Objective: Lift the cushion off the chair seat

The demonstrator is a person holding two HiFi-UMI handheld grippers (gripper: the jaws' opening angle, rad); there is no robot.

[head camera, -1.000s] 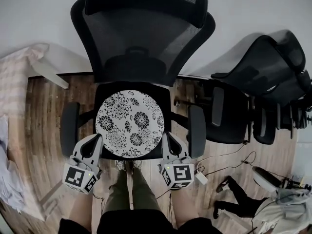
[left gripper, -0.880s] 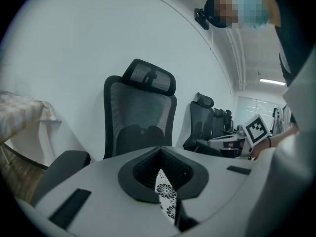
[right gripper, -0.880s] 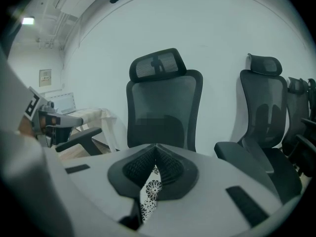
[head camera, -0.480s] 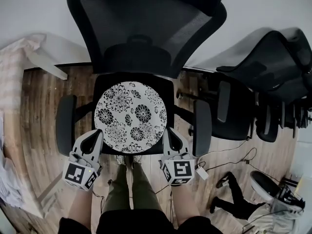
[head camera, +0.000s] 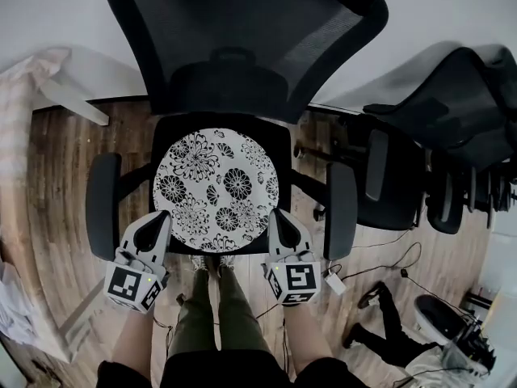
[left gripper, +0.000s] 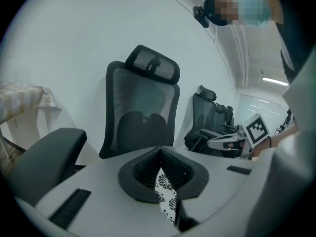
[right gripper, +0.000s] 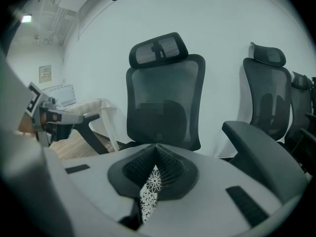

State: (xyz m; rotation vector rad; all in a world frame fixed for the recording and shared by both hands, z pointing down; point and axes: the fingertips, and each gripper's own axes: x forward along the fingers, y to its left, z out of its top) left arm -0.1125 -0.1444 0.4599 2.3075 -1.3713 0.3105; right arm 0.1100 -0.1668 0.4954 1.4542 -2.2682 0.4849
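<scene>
Jaws of your left gripper (head camera: 159, 221) and right gripper (head camera: 275, 217) pinch opposite edges of the floral cushion (head camera: 215, 188), over the chair seat (head camera: 280, 142). Armrests (head camera: 102, 204) flank both grippers; a second chair (head camera: 452, 120) stands nearby.

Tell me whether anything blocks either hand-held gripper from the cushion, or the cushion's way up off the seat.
Nothing visible does. The left hand-held gripper and right hand-held gripper are each shut on the floral cushion's near edge. The backrest stands behind it and the armrests beside it, not above it.
</scene>
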